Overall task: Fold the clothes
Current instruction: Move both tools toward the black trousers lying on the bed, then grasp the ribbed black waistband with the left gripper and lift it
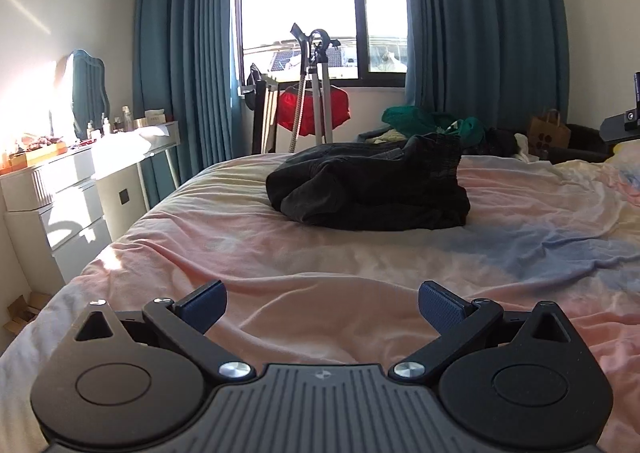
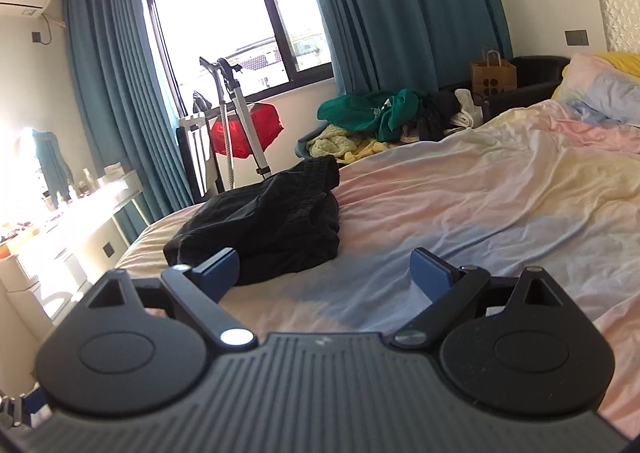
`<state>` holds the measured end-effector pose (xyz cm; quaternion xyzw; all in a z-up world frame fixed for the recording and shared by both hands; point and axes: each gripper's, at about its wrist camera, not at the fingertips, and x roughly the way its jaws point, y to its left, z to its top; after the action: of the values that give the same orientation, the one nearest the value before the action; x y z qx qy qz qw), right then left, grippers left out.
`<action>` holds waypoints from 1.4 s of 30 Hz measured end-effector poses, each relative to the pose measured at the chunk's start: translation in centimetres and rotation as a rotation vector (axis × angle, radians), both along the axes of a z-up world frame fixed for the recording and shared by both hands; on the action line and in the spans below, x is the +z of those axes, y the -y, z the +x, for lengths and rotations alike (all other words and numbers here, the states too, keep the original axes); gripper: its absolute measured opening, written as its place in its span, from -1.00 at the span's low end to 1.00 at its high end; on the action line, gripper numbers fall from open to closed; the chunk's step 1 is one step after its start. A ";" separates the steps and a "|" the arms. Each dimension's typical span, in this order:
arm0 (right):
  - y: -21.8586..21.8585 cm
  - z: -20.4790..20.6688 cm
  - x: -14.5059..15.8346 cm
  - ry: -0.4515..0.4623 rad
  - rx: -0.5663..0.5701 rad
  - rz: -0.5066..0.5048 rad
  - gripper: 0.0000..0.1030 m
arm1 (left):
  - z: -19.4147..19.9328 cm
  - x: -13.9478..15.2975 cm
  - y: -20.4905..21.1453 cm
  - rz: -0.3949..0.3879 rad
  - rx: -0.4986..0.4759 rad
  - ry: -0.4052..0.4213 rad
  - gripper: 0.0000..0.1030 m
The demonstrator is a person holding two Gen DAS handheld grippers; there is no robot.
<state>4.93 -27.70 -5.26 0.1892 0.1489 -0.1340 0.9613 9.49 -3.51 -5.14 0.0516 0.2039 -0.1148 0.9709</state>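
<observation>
A black garment [image 1: 372, 189] lies bunched in a thick folded bundle on the pastel bedsheet [image 1: 280, 253], ahead of my left gripper [image 1: 322, 305]. That gripper is open and empty, low over the sheet and well short of the bundle. In the right wrist view the same black garment [image 2: 272, 225] lies ahead and to the left. My right gripper [image 2: 324, 273] is open and empty over the sheet [image 2: 460, 213], its left fingertip [image 2: 218, 267] close in front of the bundle's near edge.
A pile of green, yellow and dark clothes [image 2: 380, 117] sits beyond the far side of the bed. A white dresser [image 1: 72, 189] stands left of the bed. A garment steamer stand [image 1: 316, 93] and a red item [image 1: 312, 113] are by the window. A paper bag [image 2: 492, 77] and a pillow [image 2: 600, 89] are at the right.
</observation>
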 end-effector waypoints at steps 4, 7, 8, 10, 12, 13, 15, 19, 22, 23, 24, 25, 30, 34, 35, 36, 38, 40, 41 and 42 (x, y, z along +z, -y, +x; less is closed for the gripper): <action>2.5 0.5 -0.7 -0.010 -0.052 0.063 0.82 | 5.2 -0.1 4.3 -0.009 -0.073 -0.029 1.00; 4.1 0.3 -1.5 -0.021 -0.095 0.115 0.82 | 10.2 -0.2 8.4 0.014 -0.134 -0.034 1.00; 4.5 0.2 -1.8 -0.021 -0.110 0.122 0.82 | 12.0 -0.4 9.8 0.022 -0.153 -0.039 0.99; 5.3 0.3 -2.6 -0.028 -0.137 0.134 0.82 | 15.8 -0.7 12.9 0.036 -0.176 -0.048 0.99; 5.8 0.9 -3.4 -0.044 -0.152 0.149 0.82 | 19.0 -1.2 15.5 0.055 -0.162 -0.031 0.99; 6.2 1.3 -3.9 -0.056 -0.149 0.167 0.82 | 20.4 -1.5 16.7 0.068 -0.155 -0.020 0.99; 6.8 2.1 -4.9 -0.075 -0.139 0.209 0.82 | 23.0 -2.2 18.9 0.101 -0.148 0.003 0.99; 7.9 3.3 -6.6 -0.098 -0.143 0.258 0.82 | 27.4 -4.1 23.0 0.199 -0.188 0.051 0.99; 8.6 4.3 -7.9 -0.122 -0.157 0.285 0.82 | 30.3 -5.7 25.6 0.266 -0.213 0.050 0.80; 8.9 4.6 -8.4 -0.133 -0.162 0.293 0.82 | 31.3 -6.2 26.2 0.269 -0.210 0.037 0.72; 9.1 4.9 -8.9 -0.146 -0.163 0.302 0.82 | 32.3 -6.6 26.5 0.263 -0.201 0.024 0.60; 9.3 5.2 -9.3 -0.158 -0.163 0.312 0.82 | 32.7 -6.5 26.5 0.254 -0.190 0.020 0.51; 9.1 5.9 -9.9 -0.164 -0.146 0.305 0.82 | 31.6 -3.9 25.2 0.209 -0.154 0.036 -0.04; 8.6 6.1 -9.8 -0.163 -0.147 0.259 0.82 | 30.7 -1.8 24.1 0.173 -0.124 0.049 -0.55; 8.5 6.1 -9.8 -0.165 -0.147 0.253 0.82 | 30.4 -1.3 23.8 0.164 -0.117 0.052 -0.61; 8.4 6.1 -9.7 -0.164 -0.148 0.245 0.82 | 30.2 -0.7 23.5 0.155 -0.110 0.056 -0.66; 8.2 6.0 -9.5 -0.156 -0.153 0.219 0.82 | 29.8 0.3 23.0 0.137 -0.095 0.062 -0.72; 7.9 5.8 -9.2 -0.144 -0.162 0.192 0.82 | 29.2 1.6 22.2 0.119 -0.076 0.073 -0.75; 7.8 5.8 -9.0 -0.141 -0.167 0.184 0.82 | 28.6 2.8 21.2 0.109 -0.059 0.085 -0.77; 7.7 5.8 -8.9 -0.138 -0.171 0.177 0.82 | 27.8 4.3 19.9 0.100 -0.038 0.100 -0.79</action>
<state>10.77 -35.44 -14.17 0.2754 0.2094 -0.2144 0.9134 37.32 -23.36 -0.88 0.1096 0.1596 -0.1201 0.9737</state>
